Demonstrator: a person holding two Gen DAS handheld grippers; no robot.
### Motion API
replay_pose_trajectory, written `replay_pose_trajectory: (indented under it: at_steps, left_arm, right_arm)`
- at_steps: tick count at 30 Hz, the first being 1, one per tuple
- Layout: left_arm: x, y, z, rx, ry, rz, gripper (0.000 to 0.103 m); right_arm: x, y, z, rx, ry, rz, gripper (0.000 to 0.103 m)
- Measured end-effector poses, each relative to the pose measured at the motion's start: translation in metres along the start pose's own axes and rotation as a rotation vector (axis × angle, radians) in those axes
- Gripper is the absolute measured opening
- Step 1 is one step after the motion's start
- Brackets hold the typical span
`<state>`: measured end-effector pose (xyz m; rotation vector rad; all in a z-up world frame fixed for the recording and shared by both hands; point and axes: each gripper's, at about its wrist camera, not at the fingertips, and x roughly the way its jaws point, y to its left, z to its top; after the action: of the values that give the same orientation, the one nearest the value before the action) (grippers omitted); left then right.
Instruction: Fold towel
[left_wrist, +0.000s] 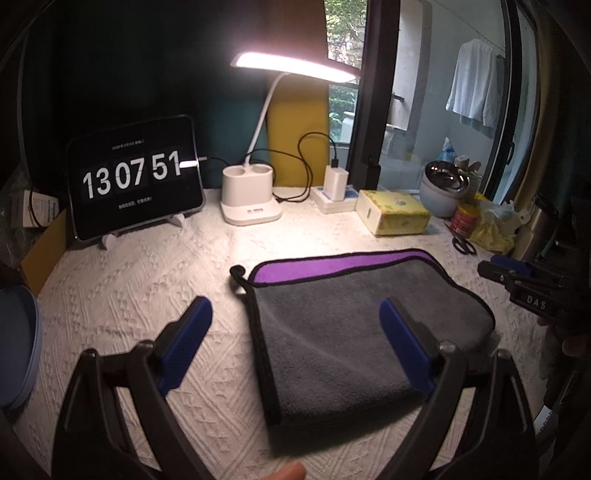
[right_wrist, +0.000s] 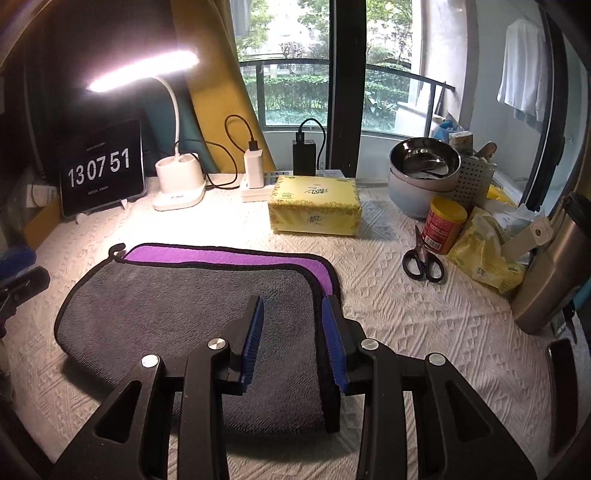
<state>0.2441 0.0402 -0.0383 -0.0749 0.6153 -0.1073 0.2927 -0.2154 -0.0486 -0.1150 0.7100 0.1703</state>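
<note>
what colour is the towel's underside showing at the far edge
Purple towel underside, with black trim; clearest in the right wrist view.

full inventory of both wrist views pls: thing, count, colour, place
towel: 1, grey/purple, folded, centre
tablet: 1, black, clock face, back left
lamp: 1, white, lit, beside tablet
charger: 1, white, on power strip
tissue box: 1, yellow, behind towel
bowl: 1, steel, back right
can: 1, red, right
scissors: 1, black, right
flask: 1, steel, far right
left gripper: open, over towel
right gripper: open, over towel's right edge
</note>
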Motion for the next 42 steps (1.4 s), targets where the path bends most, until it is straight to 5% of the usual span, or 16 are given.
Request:
replay_pose_trajectory:
  at_steps: [24,42]
  left_arm:
    - [-0.068,-0.031,-0.038,0.036,-0.049,-0.061,0.093]
    - [-0.131,-0.036,-0.075,0.031,-0.142,-0.033,0.094]
  right_arm:
    - [-0.082,0.013,-0.037,0.007,-0.069,-0.003,0.035]
    - [-0.139,0.030,-0.083,0.025,-0.129,-0.006,0.036]
